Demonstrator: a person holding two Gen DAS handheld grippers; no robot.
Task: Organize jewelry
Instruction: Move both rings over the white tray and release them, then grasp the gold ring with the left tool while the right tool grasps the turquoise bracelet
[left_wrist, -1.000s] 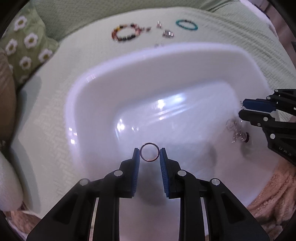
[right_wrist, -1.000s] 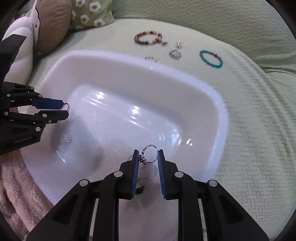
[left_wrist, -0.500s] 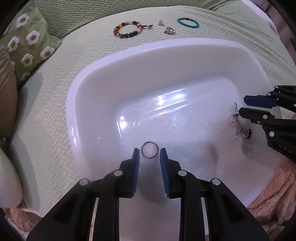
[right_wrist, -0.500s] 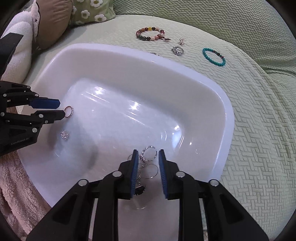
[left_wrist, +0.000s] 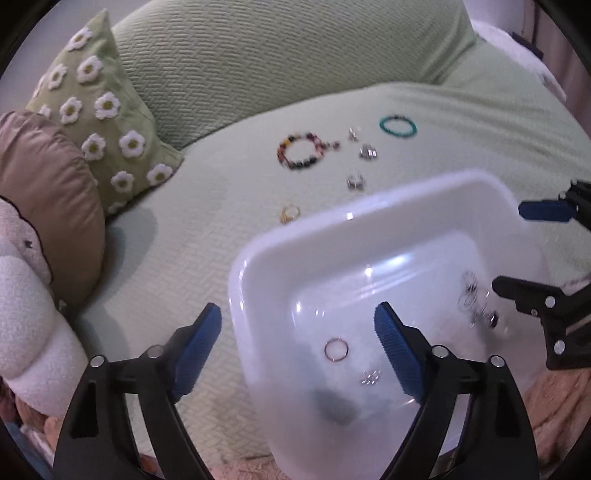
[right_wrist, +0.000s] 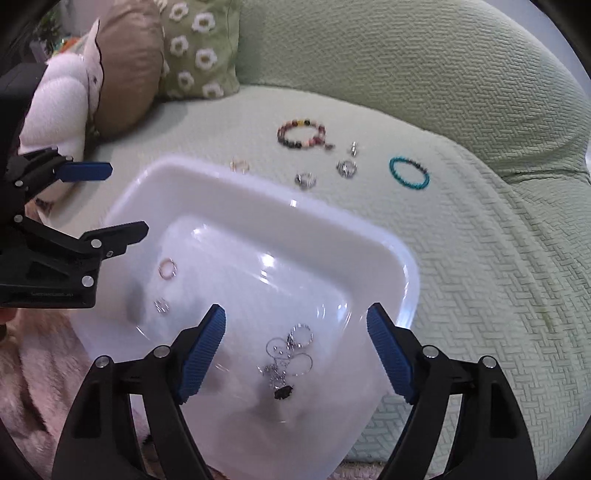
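Observation:
A white plastic tub (left_wrist: 258, 266) (right_wrist: 369, 236) sits on the green sofa. On its floor lie a thin copper ring (left_wrist: 336, 349) (right_wrist: 167, 268), a small silver stud (left_wrist: 370, 377) (right_wrist: 161, 306) and a tangle of silver hoop earrings (right_wrist: 290, 350) (left_wrist: 476, 301). My left gripper (left_wrist: 299, 349) hangs above the tub's left wall, its jaws opening wide with nothing pressed between them. My right gripper (right_wrist: 295, 349) is above the earring tangle, jaws opening too, and the earrings lie loose on the tub floor. Beyond the tub lie a multicolour bead bracelet (left_wrist: 301, 152) (right_wrist: 302, 133) and a teal bracelet (left_wrist: 398, 126) (right_wrist: 409, 173).
Small rings rest on the cushion behind the tub: a gold one (left_wrist: 290, 213) (right_wrist: 239, 164) and silver ones (left_wrist: 355, 181) (right_wrist: 306, 180) (right_wrist: 346, 168). A daisy-print pillow (left_wrist: 103, 122), a brown cushion (left_wrist: 48, 199) and a white plush toy (left_wrist: 22, 295) crowd the left.
Both grippers let go and spread wide, then rose away from the tub. The copper ring and the earrings dropped onto the tub floor.

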